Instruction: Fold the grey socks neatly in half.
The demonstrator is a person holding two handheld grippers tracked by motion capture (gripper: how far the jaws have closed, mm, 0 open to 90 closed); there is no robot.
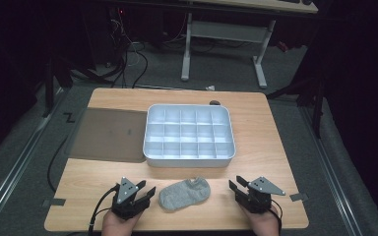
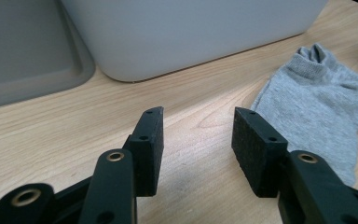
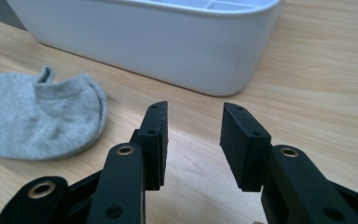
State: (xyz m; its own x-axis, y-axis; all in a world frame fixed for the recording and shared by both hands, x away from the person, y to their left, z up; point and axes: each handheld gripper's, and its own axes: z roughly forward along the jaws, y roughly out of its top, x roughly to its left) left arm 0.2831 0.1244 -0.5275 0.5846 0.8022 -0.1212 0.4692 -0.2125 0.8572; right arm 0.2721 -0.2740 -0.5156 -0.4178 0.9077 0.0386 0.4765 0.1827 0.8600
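Grey sock [image 1: 185, 194] flat on the wooden table [image 1: 270, 147], just in front of the white divided tray [image 1: 189, 158] — between left gripper [image 1: 146, 191] and right gripper [image 1: 236, 184], touching neither. Both released, jaws parted, nothing held.

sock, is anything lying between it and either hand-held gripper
Nothing visible does. The grey sock lies flat on bare table between the left hand-held gripper and the right hand-held gripper, both open and holding nothing. The white divided tray sits behind it.
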